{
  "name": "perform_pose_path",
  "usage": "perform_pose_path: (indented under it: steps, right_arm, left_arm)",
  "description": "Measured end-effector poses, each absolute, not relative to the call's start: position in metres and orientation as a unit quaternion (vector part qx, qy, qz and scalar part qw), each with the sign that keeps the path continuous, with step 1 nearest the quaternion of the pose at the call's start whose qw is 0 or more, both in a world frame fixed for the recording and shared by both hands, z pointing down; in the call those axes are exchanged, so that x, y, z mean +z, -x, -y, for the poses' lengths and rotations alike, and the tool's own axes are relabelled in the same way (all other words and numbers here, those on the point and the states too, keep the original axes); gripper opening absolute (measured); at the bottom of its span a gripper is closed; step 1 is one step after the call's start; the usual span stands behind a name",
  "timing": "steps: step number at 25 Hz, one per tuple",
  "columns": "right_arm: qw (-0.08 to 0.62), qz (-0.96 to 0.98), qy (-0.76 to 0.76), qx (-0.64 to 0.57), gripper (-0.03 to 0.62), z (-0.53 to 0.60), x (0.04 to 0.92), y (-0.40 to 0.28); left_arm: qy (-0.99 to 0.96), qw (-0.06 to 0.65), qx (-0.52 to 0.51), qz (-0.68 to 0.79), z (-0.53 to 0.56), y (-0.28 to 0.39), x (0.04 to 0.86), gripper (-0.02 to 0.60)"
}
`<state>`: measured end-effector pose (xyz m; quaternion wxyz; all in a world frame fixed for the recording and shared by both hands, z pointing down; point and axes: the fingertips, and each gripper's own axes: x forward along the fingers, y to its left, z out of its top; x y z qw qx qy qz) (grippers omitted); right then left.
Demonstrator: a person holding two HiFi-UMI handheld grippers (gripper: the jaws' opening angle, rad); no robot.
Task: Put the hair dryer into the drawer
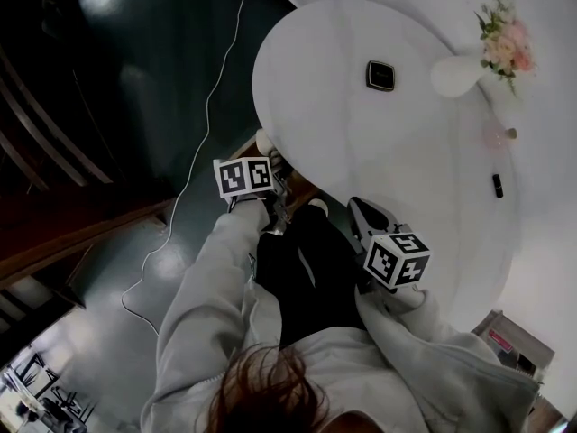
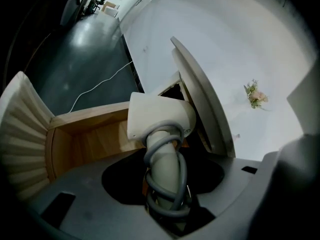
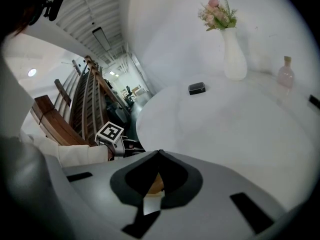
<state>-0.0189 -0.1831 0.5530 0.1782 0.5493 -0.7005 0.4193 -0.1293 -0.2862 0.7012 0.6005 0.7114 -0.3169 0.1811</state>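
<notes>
In the left gripper view the cream hair dryer [image 2: 159,118], grey cord wound round its handle, is clamped by that handle in my left gripper [image 2: 167,186]. Its head hangs over the open wooden drawer [image 2: 85,136] under the round white table [image 2: 200,96]. From the head view the left gripper [image 1: 270,171] sits at the table's edge, with a bit of the hair dryer [image 1: 264,142] and the drawer [image 1: 245,148] showing beyond it. My right gripper [image 1: 359,207] is beside the table rim; its jaws meet at the tips [image 3: 159,154] with nothing seen clamped.
On the table [image 1: 325,97] stand a white vase of flowers [image 1: 458,73], a small black box [image 1: 380,75] and a pink bottle [image 3: 285,72]. A white cable [image 1: 194,165] trails over the dark floor. A cream pleated object [image 2: 20,129] stands left of the drawer.
</notes>
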Motion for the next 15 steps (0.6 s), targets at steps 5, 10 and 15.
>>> perform_pose_path:
  steps: [5,10,15]
  right_arm:
    - [0.185,0.703,-0.545,0.419,0.049,0.177,0.556,0.025]
    - [0.191,0.698,-0.545,0.422,0.049,0.171,0.559,0.025]
    - [0.193,0.692,-0.55,0.426,0.049,0.17,0.561,0.019]
  left_arm:
    - [-0.706,0.611,0.194,0.3,0.282,0.122,0.711,0.212]
    - [-0.704,0.61,0.211,0.296,0.281,0.115,0.726,0.212]
    - [-0.693,0.621,0.207,0.303,0.281,0.118,0.74,0.212]
